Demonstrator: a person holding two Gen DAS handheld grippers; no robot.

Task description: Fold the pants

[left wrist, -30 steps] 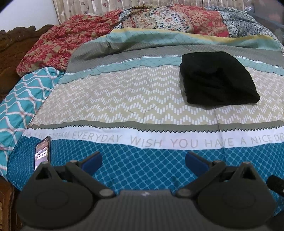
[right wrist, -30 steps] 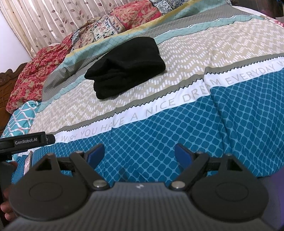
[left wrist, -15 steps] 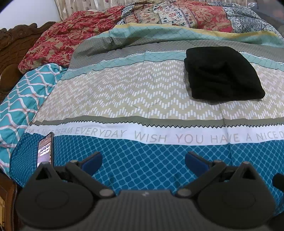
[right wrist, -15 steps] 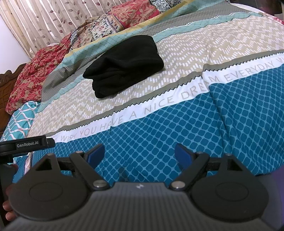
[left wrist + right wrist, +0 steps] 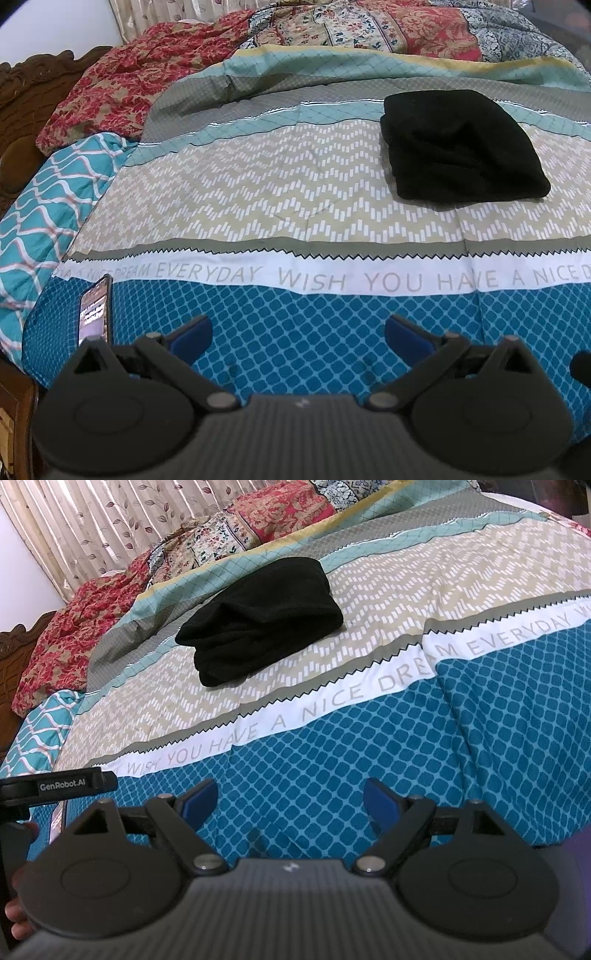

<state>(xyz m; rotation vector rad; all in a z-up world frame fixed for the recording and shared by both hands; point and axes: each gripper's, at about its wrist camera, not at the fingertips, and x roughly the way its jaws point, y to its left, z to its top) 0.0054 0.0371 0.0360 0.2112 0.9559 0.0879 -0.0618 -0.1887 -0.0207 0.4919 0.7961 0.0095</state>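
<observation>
- Looking ahead of your left gripper (image 5: 298, 334), you see the black pants (image 5: 458, 147) lying up and to its right, well apart from the fingers, already stacked in a thick bundle on the bedspread (image 5: 258, 177).
- From your right gripper (image 5: 290, 801), the pants (image 5: 264, 616) sit ahead and slightly left, also well out of reach.
- Both grippers are spread wide and hold nothing, with only blue patterned bedspread between the fingers.
- The folding looks done or nearly done, so judge whether the bundle needs any tidying before you reach in.
- If you straighten it, come in low from the near edge, one gripper at each corner, and pinch all layers together so the stack does not slide apart.
- Keep your left gripper away from the phone (image 5: 95, 310) lying just to its left.
</observation>
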